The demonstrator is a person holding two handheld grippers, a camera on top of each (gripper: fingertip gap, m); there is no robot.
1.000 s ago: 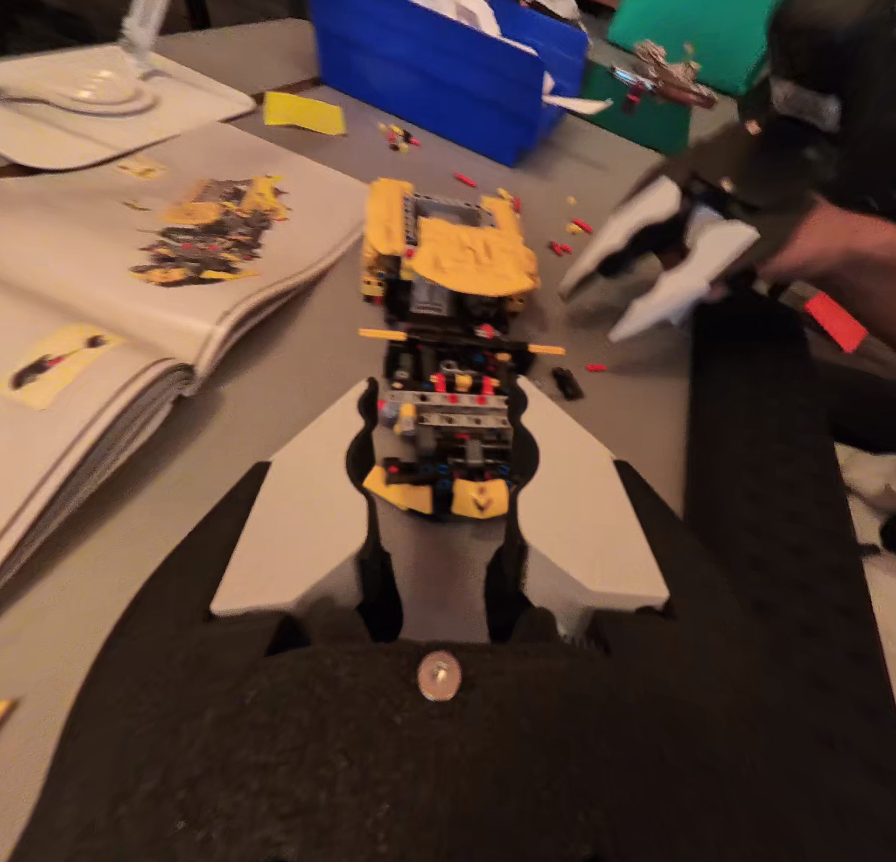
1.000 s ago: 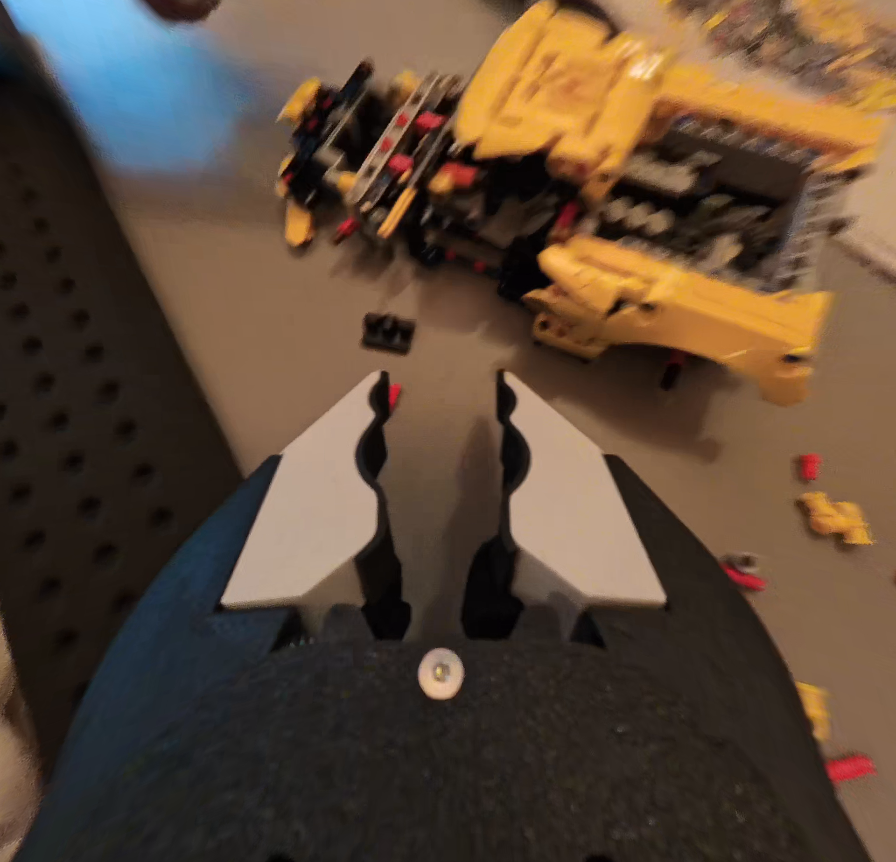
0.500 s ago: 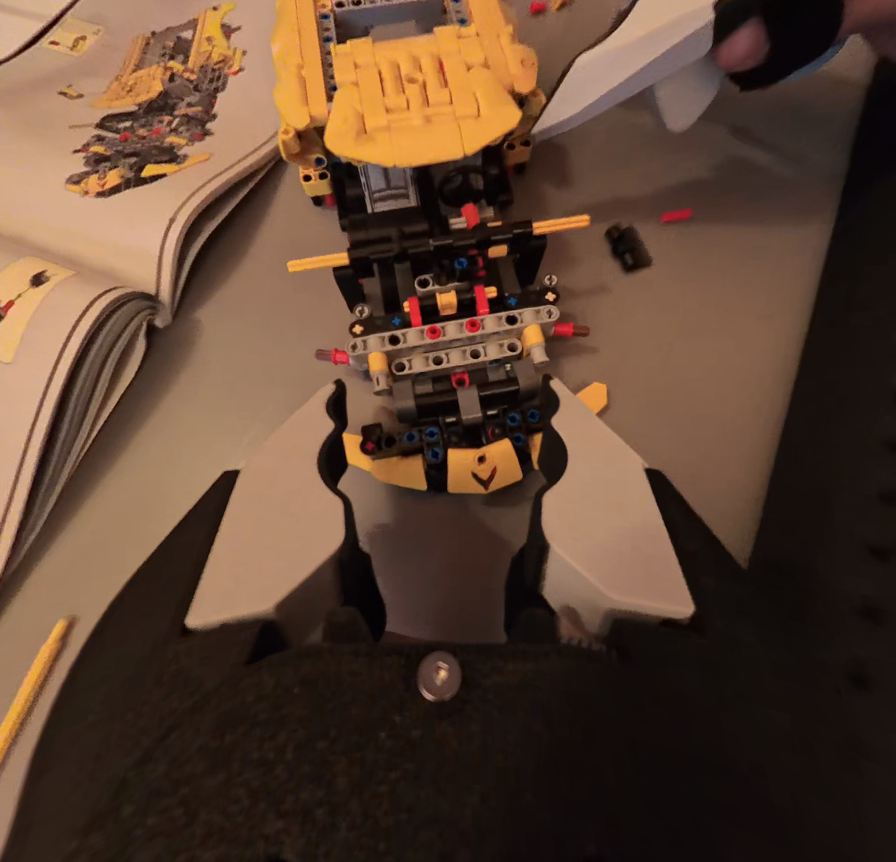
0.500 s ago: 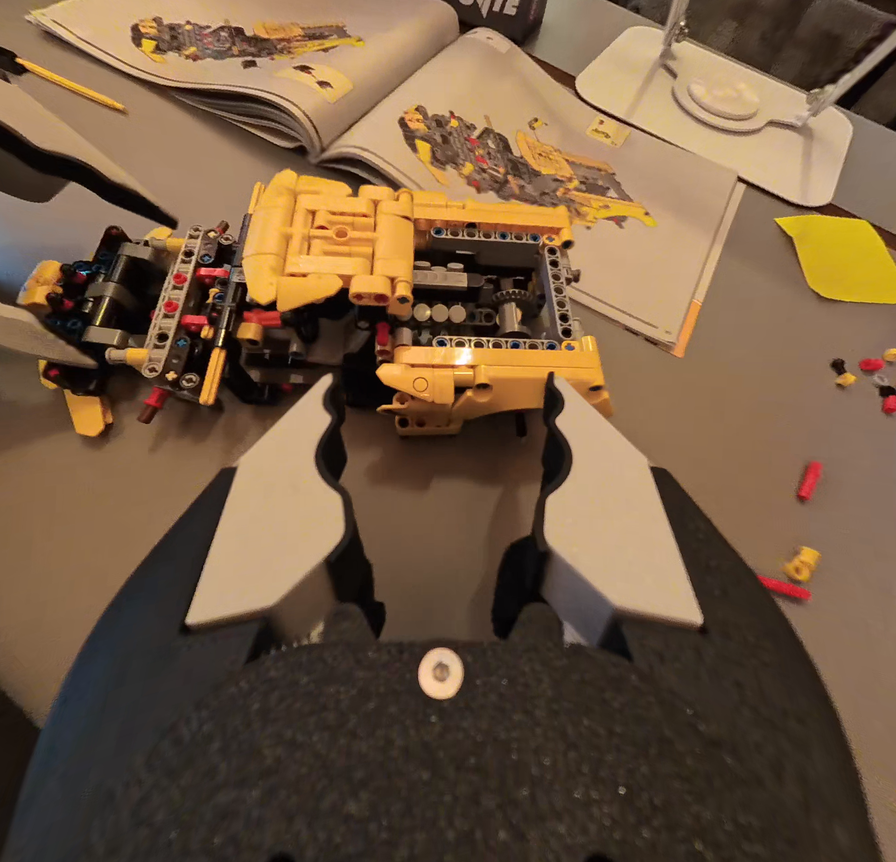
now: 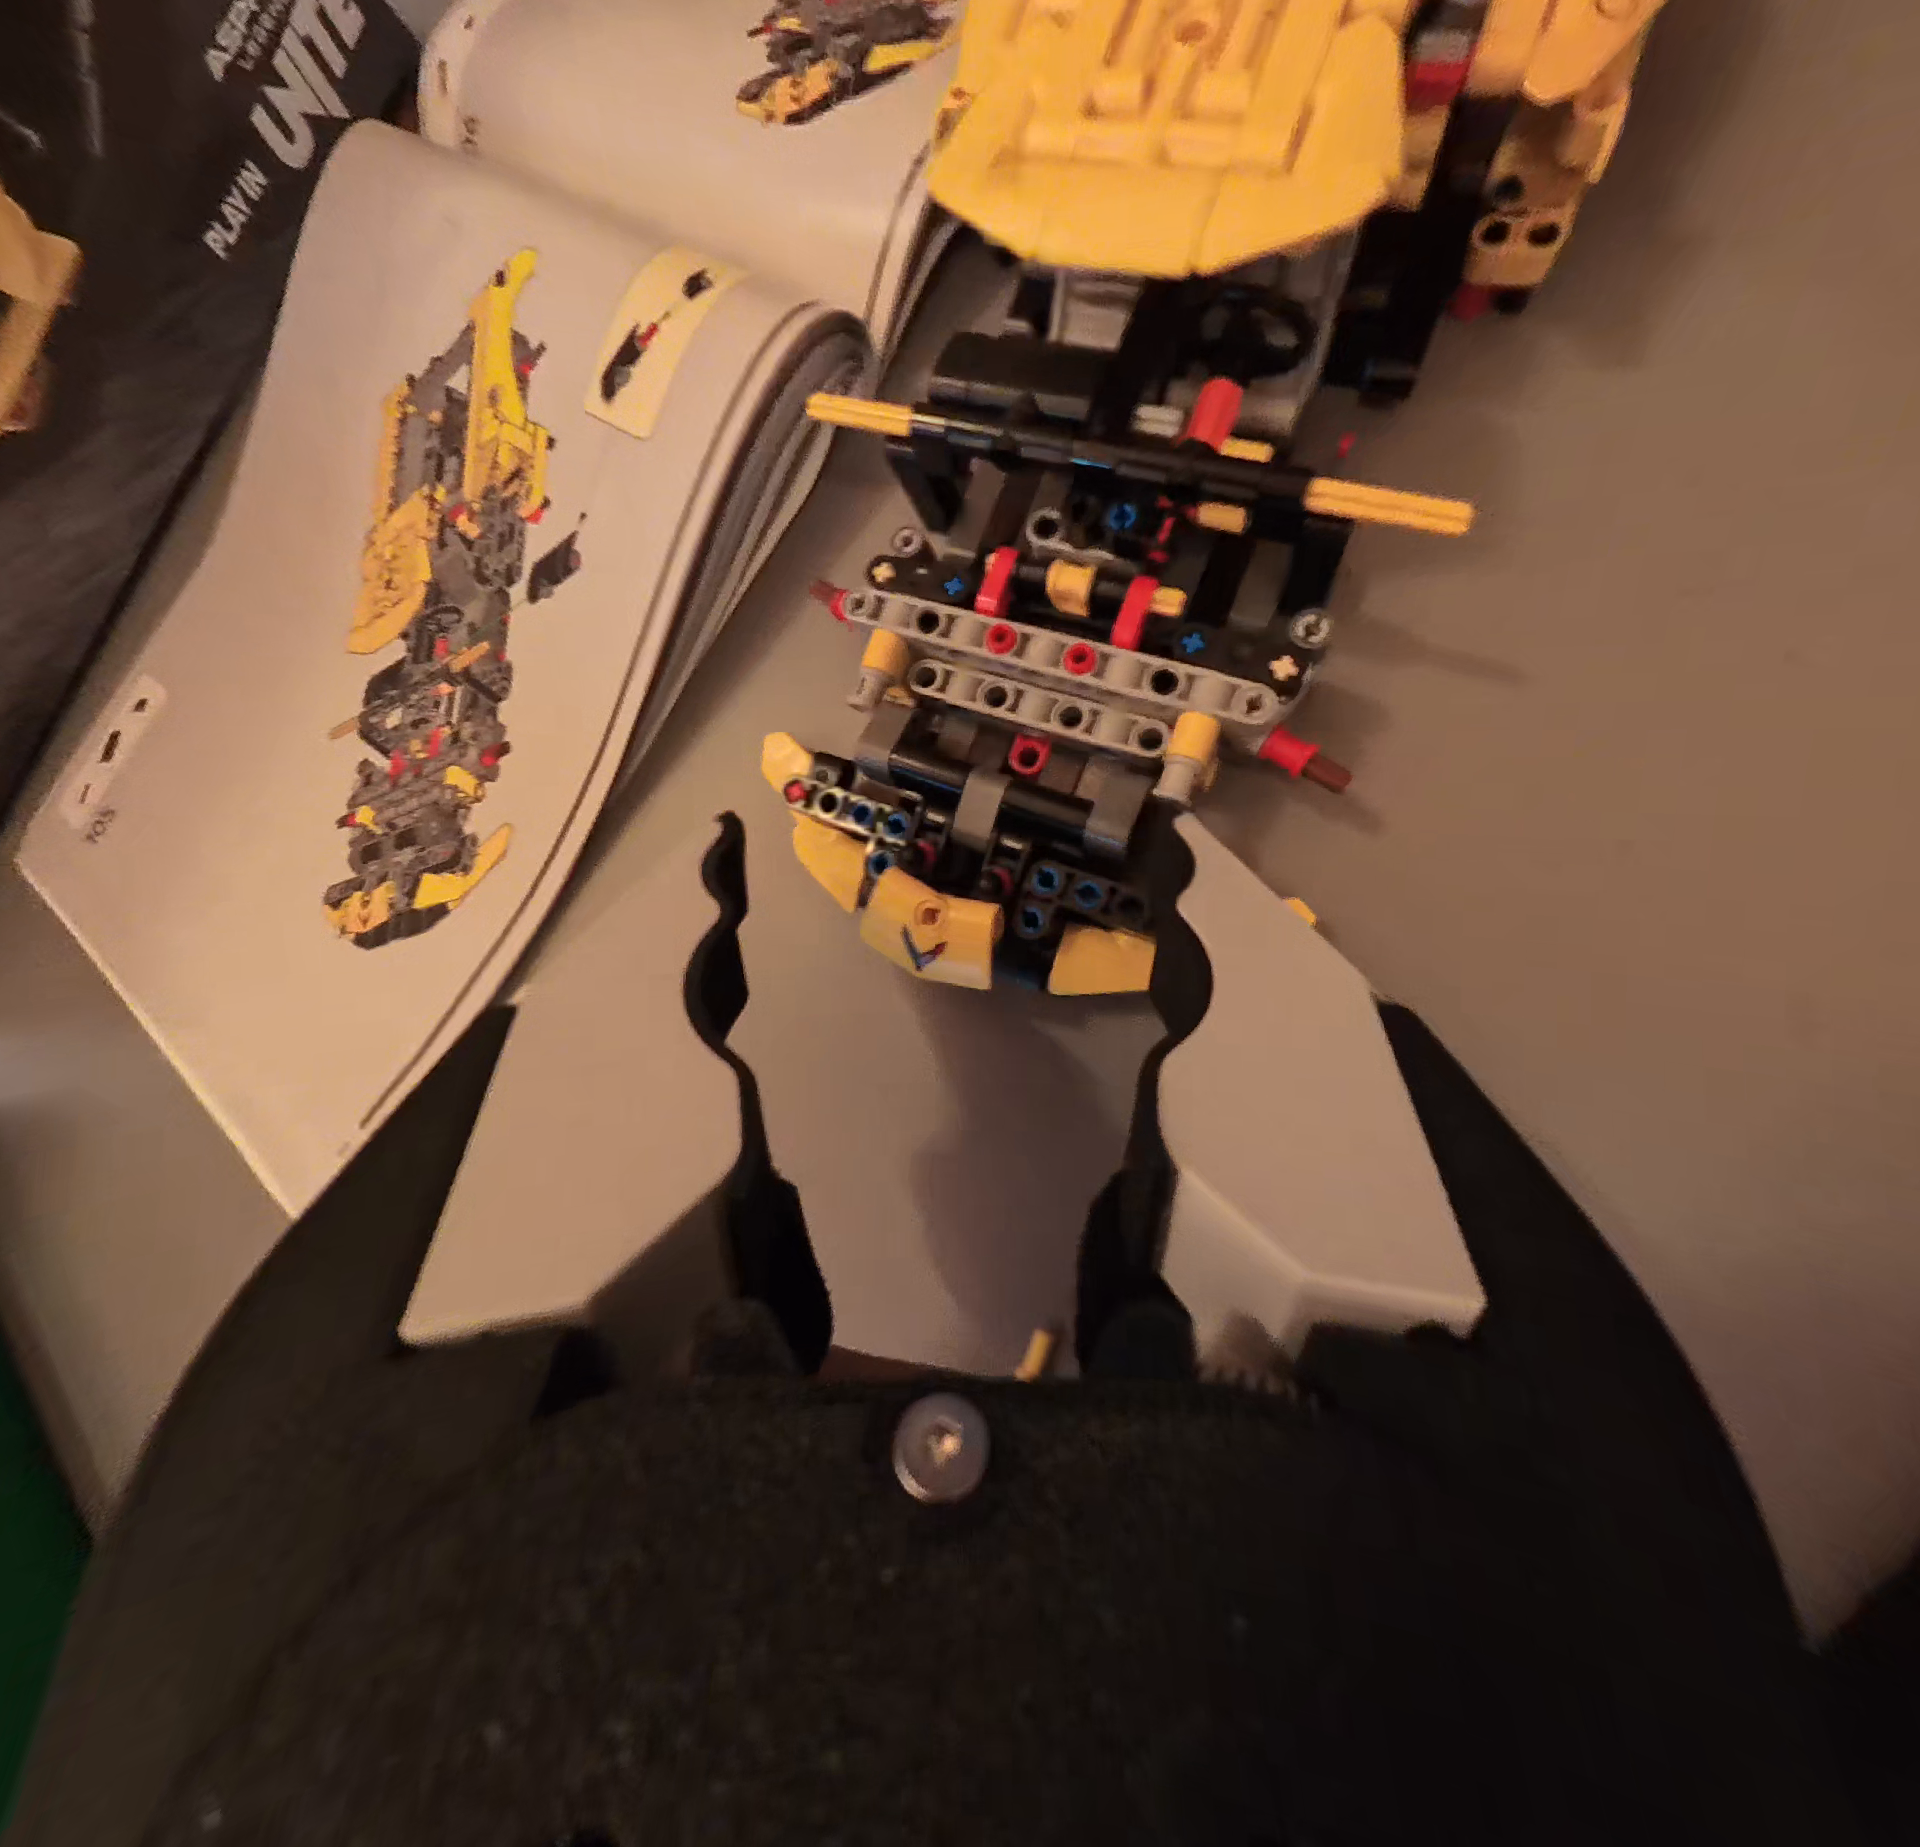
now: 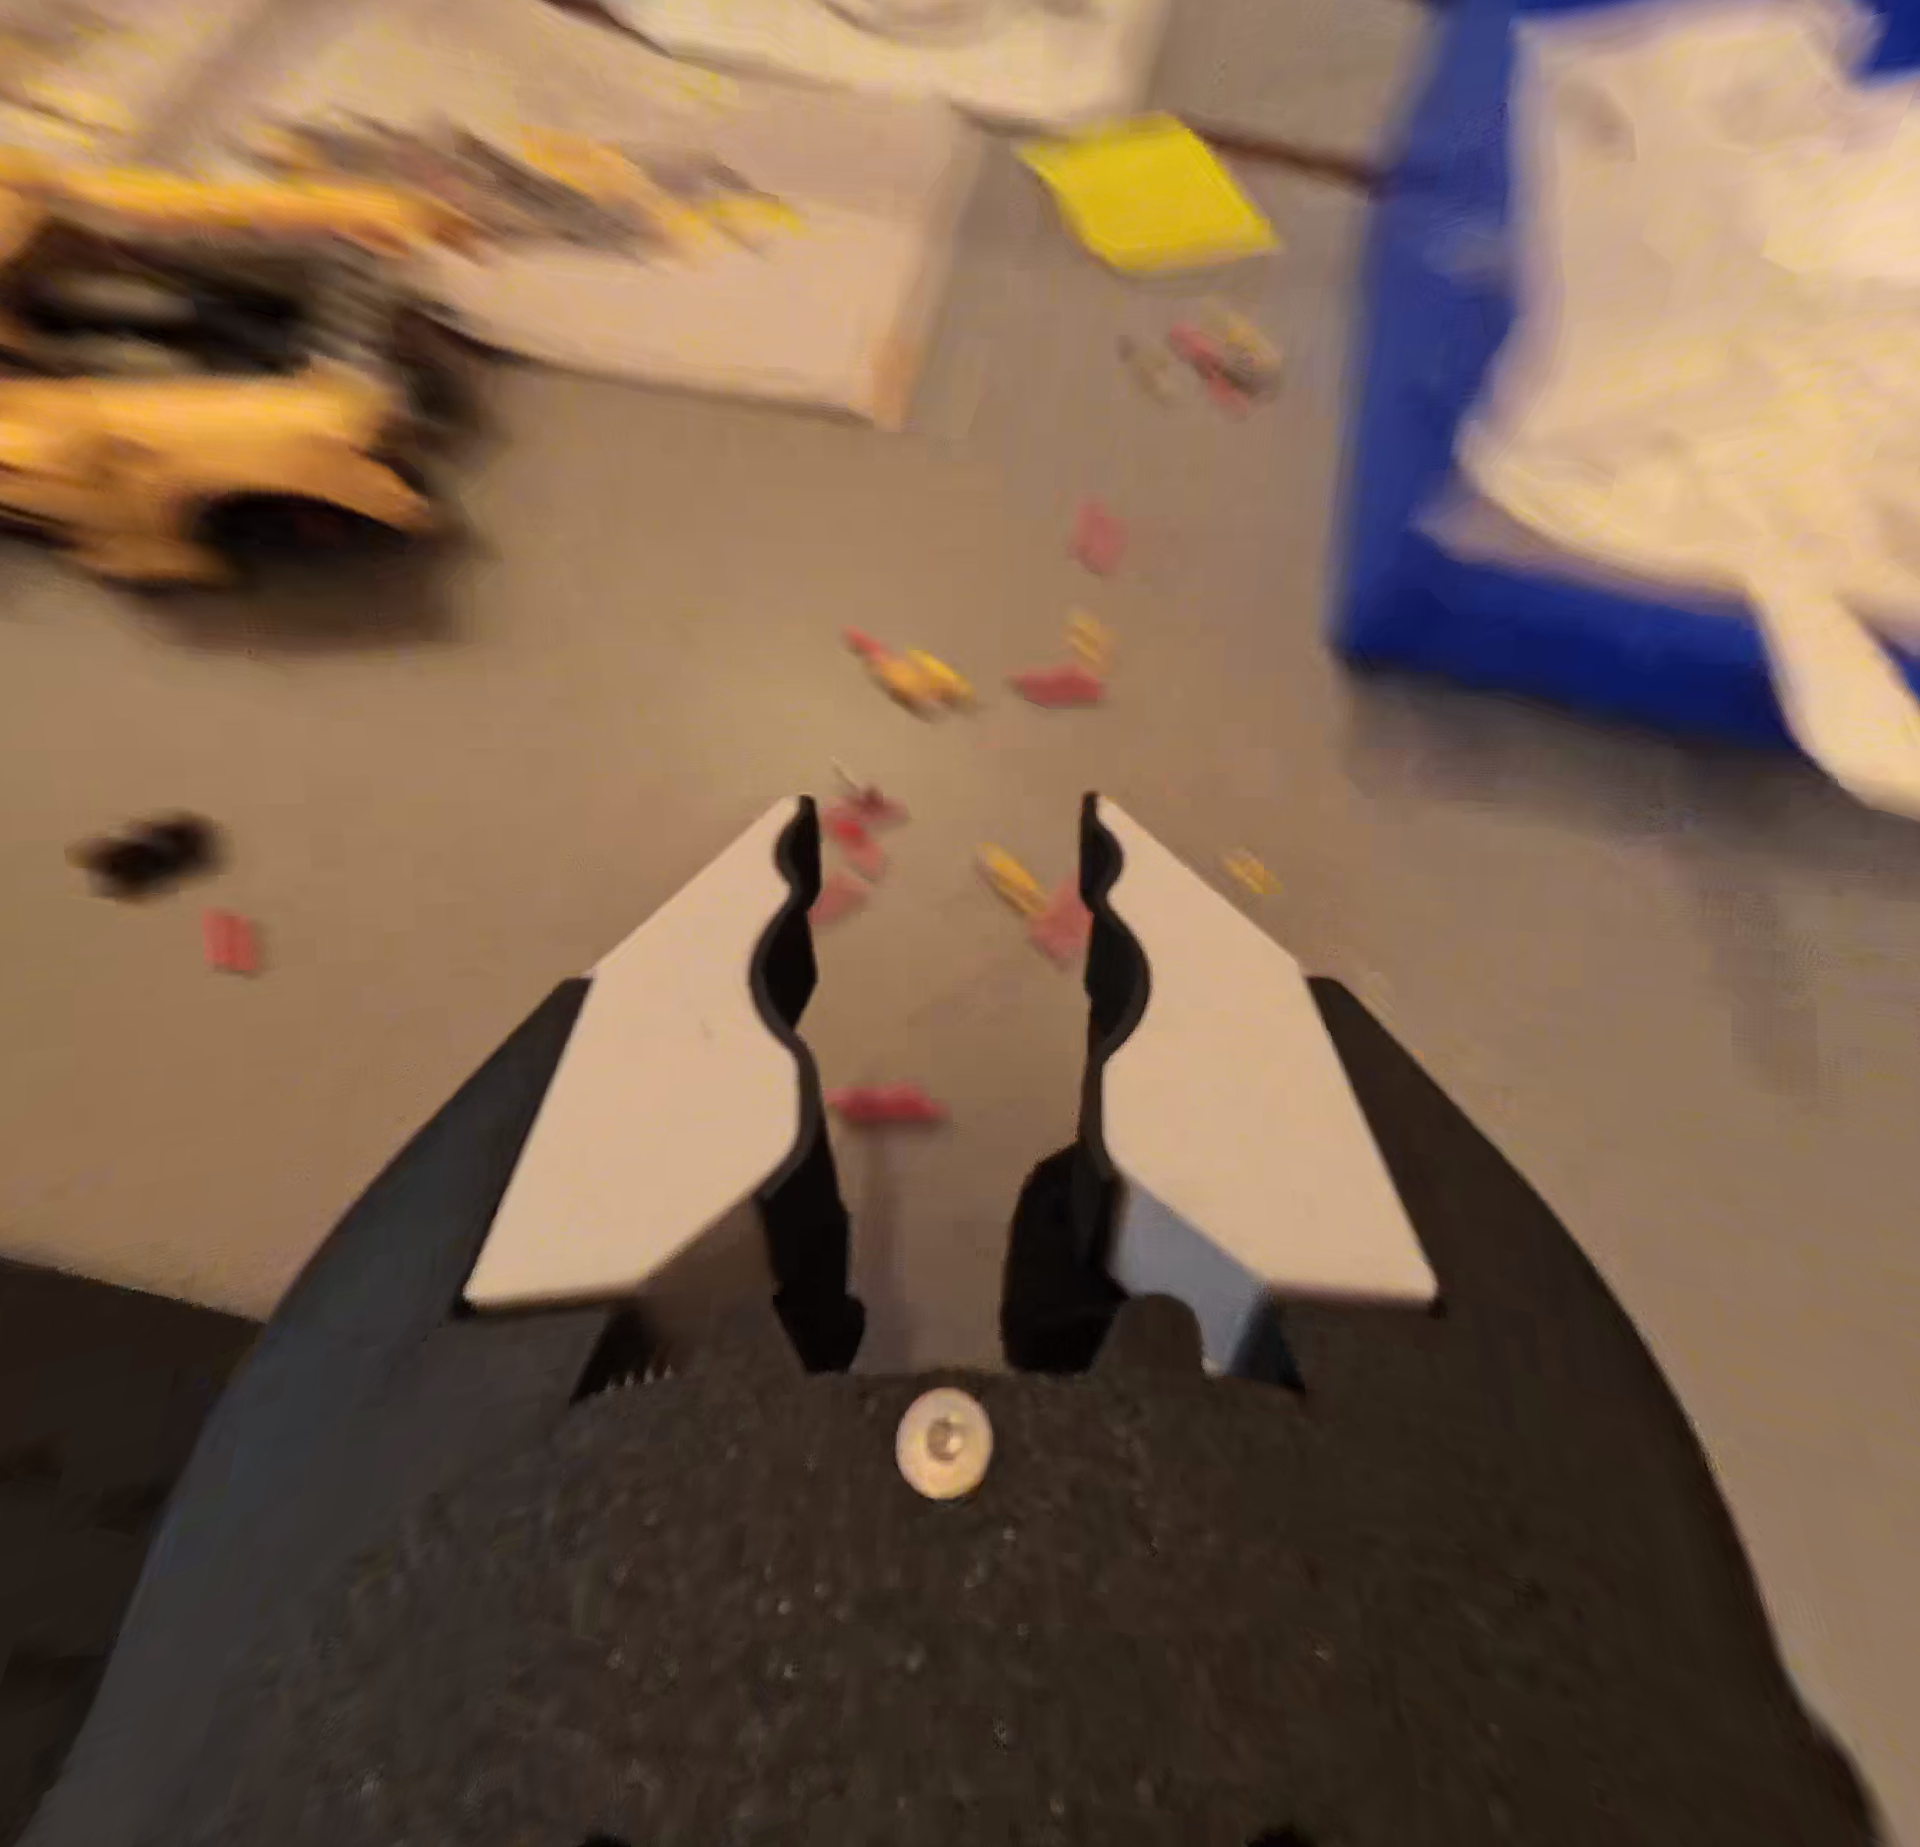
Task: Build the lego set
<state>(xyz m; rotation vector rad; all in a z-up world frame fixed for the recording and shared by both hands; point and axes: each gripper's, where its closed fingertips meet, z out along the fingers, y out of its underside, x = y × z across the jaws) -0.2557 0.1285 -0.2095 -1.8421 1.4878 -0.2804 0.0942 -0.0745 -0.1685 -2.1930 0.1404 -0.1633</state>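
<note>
The partly built yellow and black lego car lies on the grey table, its yellow nose pointing at me. My left gripper is open, the nose between its fingertips; the right finger is against the nose's side and the left finger stands apart from it. In the blurred right wrist view my right gripper is open and empty, low over several small loose red and yellow pieces. The car is off to its left.
An open instruction book lies left of the car, touching it, with a black box behind. A blue bin holding white bags stands at the right, with a yellow sheet behind and a small black piece at the left. Left tips to right tips: about 40 cm.
My right gripper has swung away from the car's side to the loose pieces by the blue bin, and its jaws have narrowed. My left gripper has swung left around the car's nose.
</note>
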